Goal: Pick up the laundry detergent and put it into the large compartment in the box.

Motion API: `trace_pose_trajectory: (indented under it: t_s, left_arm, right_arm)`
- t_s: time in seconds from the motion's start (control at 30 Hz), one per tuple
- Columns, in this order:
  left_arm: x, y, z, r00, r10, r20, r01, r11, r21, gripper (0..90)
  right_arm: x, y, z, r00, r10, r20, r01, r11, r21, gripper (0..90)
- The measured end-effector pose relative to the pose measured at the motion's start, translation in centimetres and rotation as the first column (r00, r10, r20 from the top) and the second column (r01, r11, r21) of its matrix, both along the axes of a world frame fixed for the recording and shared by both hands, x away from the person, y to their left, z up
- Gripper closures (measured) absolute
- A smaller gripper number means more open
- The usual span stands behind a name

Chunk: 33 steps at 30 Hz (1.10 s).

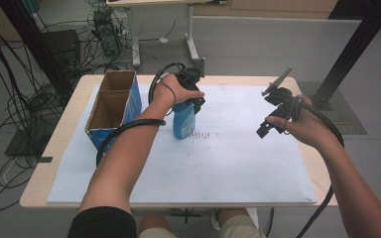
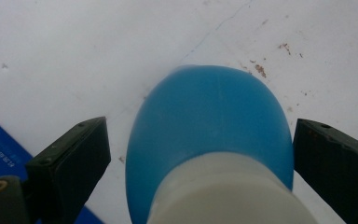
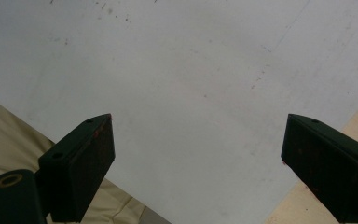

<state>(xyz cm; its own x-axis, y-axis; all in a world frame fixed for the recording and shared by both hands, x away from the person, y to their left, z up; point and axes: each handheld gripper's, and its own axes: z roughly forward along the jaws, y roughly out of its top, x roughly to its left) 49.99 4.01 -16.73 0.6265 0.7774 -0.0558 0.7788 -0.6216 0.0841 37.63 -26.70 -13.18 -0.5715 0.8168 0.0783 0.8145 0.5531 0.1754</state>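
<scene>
The white mat [image 1: 238, 163] is left bare across its middle, near edge and right side, so free passage is offered there. The left side is blocked by the open blue cardboard box [image 1: 113, 106], with the upright blue plastic bottle [image 1: 183, 121] just beside it.

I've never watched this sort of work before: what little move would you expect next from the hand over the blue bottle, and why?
Probably closing the left gripper on the blue bottle. Its jaws stand open on either side of the bottle's white top, with gaps on both sides, and the bottle stands upright on the white mat beside the open box.
</scene>
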Motion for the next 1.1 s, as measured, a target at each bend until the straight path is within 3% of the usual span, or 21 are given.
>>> trace_pose_trajectory:
  t_s: [1.1]
  left_arm:
    - [-0.5, 0.44, 0.59, 0.9995, 0.003, 0.03, -0.003, 1.0, -0.009, 6.0]
  right_arm:
    - [0.03, 0.21, -0.1, 1.0, 0.003, 0.0, -0.003, 1.0, 0.002, 9.6]
